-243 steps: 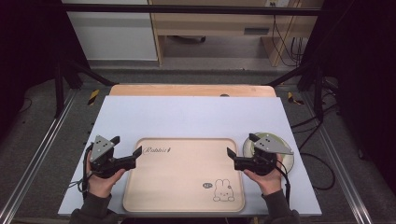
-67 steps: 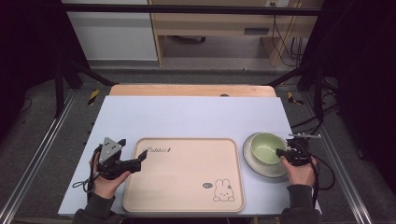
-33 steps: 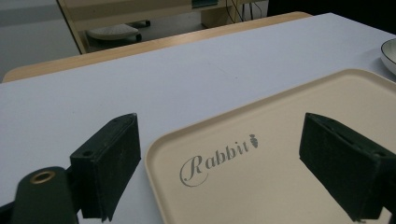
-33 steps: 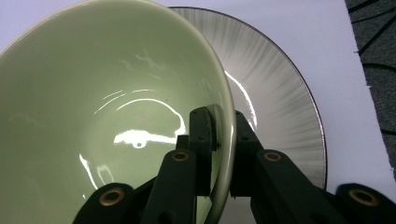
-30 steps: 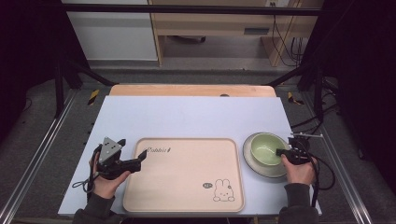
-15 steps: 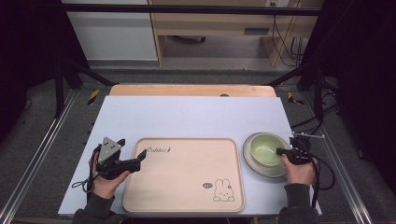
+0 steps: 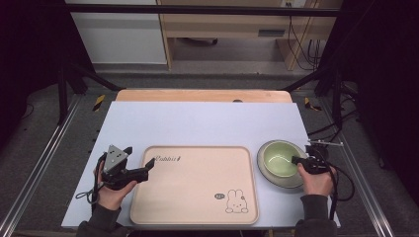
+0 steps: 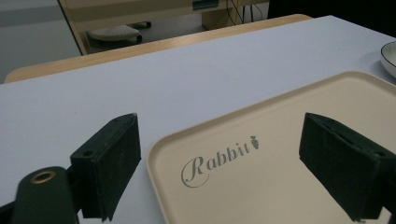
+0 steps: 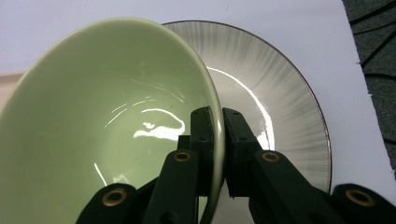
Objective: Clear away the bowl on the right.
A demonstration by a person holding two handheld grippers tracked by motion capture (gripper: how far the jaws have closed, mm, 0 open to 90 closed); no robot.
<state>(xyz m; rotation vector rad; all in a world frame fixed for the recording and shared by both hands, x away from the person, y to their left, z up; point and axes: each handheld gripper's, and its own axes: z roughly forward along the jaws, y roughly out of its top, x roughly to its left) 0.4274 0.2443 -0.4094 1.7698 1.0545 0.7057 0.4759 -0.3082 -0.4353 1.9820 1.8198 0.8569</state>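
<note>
A pale green bowl [image 7: 279, 156] [image 9: 107, 116] sits on a white plate [image 7: 290, 180] [image 9: 275, 98] with a dark rim at the table's right. My right gripper [image 7: 298, 160] [image 9: 217, 126] is shut on the bowl's near rim, one jaw inside and one outside. A beige tray [image 7: 195, 182] [image 8: 280, 140] printed "Rabbit" with a bunny drawing lies in the middle. My left gripper [image 7: 146, 168] [image 8: 229, 172] stands open at the tray's left top corner, its jaws wide apart with one over the tray and one over the mat.
The pale blue mat [image 7: 207, 121] covers a wooden table [image 7: 202, 95]. The far half of the mat is bare. Black frame posts [image 7: 74, 74] stand at both sides and cables [image 7: 341, 182] trail off the right edge.
Over the last second nothing visibly moves. Earlier, the right gripper shifted from above the plate to the bowl's right rim, and the left gripper drew slightly left of the tray.
</note>
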